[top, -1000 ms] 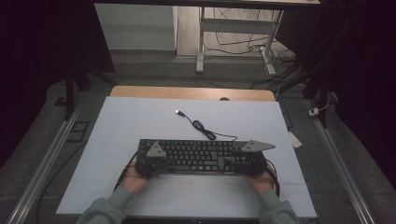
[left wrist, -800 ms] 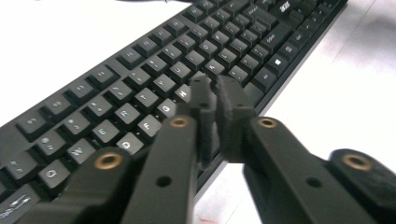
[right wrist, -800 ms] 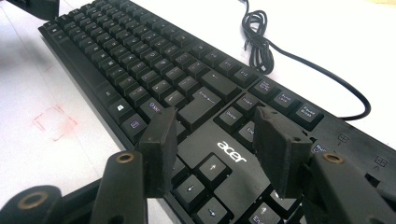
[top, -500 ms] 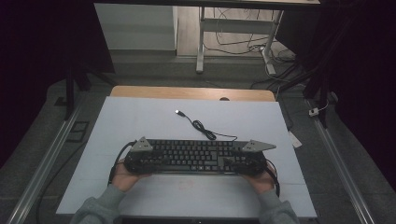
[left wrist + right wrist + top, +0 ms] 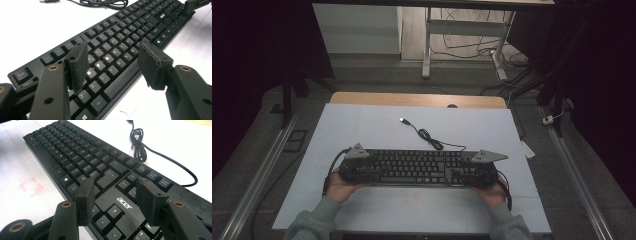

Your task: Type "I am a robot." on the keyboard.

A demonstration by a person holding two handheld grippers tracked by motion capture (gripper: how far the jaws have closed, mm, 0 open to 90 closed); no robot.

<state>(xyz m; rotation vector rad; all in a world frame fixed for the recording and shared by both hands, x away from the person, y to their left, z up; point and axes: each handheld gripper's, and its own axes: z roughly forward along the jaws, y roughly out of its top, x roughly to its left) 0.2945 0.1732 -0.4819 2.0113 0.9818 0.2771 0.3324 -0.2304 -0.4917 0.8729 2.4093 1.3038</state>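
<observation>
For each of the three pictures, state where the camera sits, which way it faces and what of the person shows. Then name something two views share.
High view: above the person's side, facing forward and down on the table; forearms and hands show, with the left gripper and the right gripper.
Left gripper view: rides the left gripper, facing along the keyboard; its open fingers show.
Right gripper view: rides the right gripper, over the arrow keys; its open fingers show.
Shared: keyboard and its coiled cable.
</observation>
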